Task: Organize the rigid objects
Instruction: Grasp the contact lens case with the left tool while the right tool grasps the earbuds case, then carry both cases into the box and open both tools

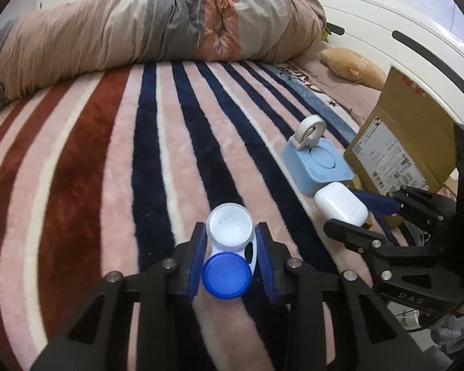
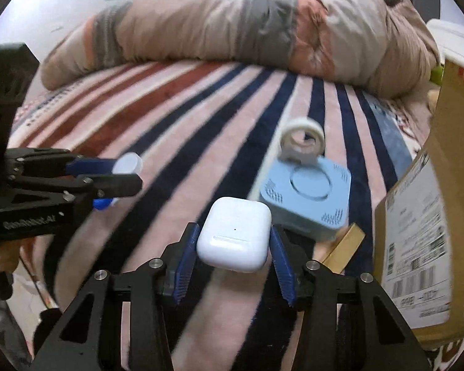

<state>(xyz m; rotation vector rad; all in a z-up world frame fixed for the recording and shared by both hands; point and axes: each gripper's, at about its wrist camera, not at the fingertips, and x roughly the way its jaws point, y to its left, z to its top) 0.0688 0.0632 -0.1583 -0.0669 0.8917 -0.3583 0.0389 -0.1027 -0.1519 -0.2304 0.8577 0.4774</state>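
My left gripper is shut on a contact lens case with one white cap and one blue cap, held above the striped blanket. My right gripper is shut on a white earbuds case; it also shows in the left wrist view. A light blue square box lies on the blanket just ahead of the right gripper, with a roll of tape beside it. The left gripper shows in the right wrist view at the left.
An open cardboard box with a shipping label stands at the right, next to the blue box. A rolled duvet lies across the far side of the bed. A plush toy lies near the white headboard.
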